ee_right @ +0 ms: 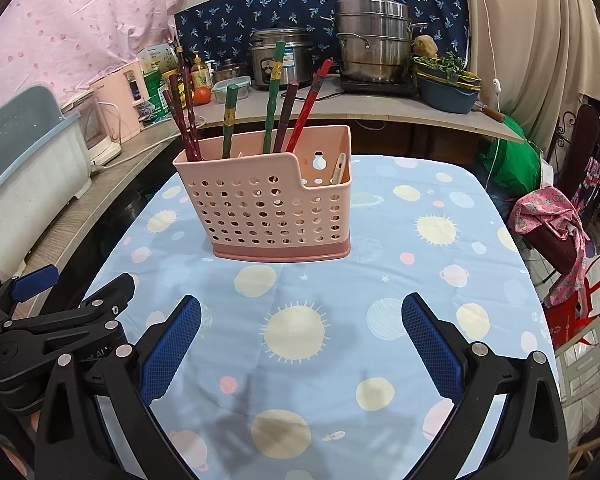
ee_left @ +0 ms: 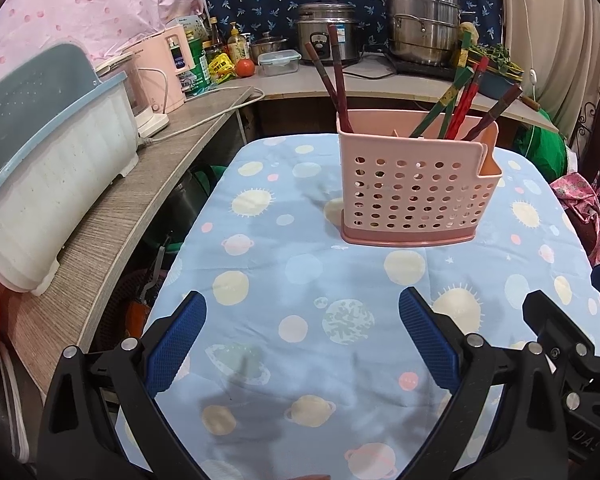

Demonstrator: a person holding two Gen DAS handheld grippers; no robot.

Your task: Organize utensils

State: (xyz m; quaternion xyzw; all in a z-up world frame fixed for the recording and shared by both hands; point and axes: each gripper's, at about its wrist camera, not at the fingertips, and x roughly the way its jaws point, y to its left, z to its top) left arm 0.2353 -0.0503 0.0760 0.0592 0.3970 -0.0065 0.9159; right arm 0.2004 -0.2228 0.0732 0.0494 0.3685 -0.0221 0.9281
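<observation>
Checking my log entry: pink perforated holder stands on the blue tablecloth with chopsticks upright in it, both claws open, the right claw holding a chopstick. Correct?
Not quite: the right claw is empty, as the right wrist view shows. The pink holder, chopsticks, tablecloth and open left claw are as stated.

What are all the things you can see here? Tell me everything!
Utensil holder: one, pink with holes, standing on the table.
Chopsticks: about seven, dark red, green and red, upright in the holder.
Tablecloth: one, light blue with suns and planets, covering the table.
Dish rack: one, white and blue, left counter.
Kettle: one, pink, left counter.
Tomato: one, red, back counter.
Rice cooker: one, silver, back counter.
Steamer pot: one, steel, back counter.
Left gripper: open, holding nothing.
Right gripper: open, holding nothing.
</observation>
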